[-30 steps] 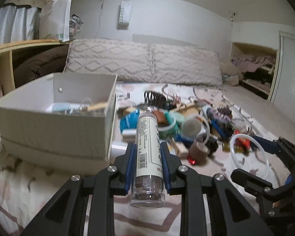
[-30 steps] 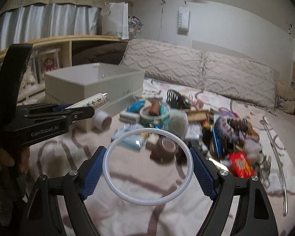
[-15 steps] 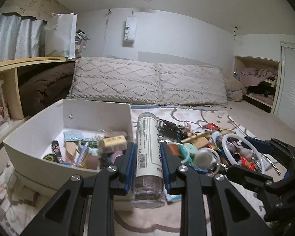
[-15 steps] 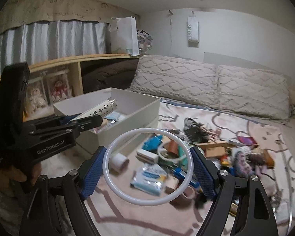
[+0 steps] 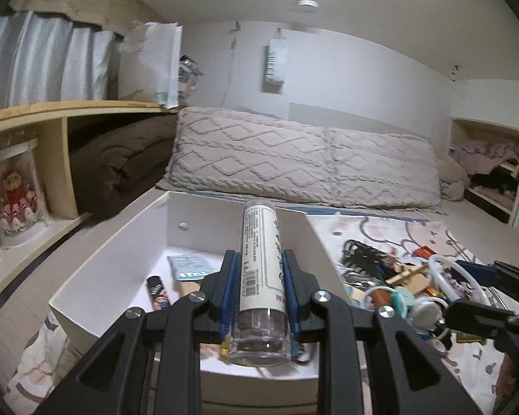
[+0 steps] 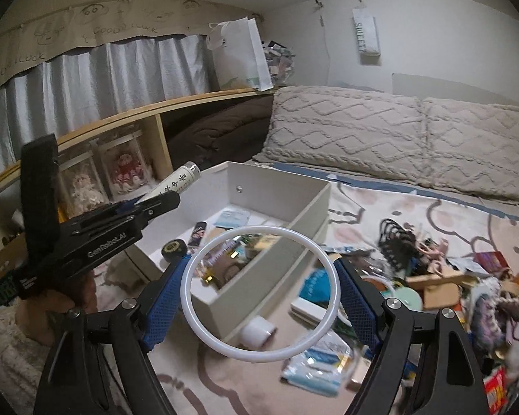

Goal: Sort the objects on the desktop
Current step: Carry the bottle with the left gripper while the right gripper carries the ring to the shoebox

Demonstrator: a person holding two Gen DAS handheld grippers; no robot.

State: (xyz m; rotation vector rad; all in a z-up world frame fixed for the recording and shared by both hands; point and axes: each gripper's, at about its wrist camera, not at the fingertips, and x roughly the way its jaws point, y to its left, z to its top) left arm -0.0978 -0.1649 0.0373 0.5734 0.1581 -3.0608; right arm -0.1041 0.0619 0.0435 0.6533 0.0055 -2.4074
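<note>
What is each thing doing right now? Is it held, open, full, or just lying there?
Left gripper: shut on the tube.
Tube: held, capped, pointing over the box.
Right gripper: shut on the ring, jaws wide.
White ring: held, whole, up off the bed.
White box: open on top, partly filled with small things.
Pile of clutter: loose on the bed, unsorted.
White roll: lying beside the box.

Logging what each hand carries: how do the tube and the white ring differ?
The tube is a solid labelled cylinder with clear ends; the white ring is a thin open hoop. The tube sits in narrow jaws, the ring spans wide ones. Both are gripped near the white box.
</note>
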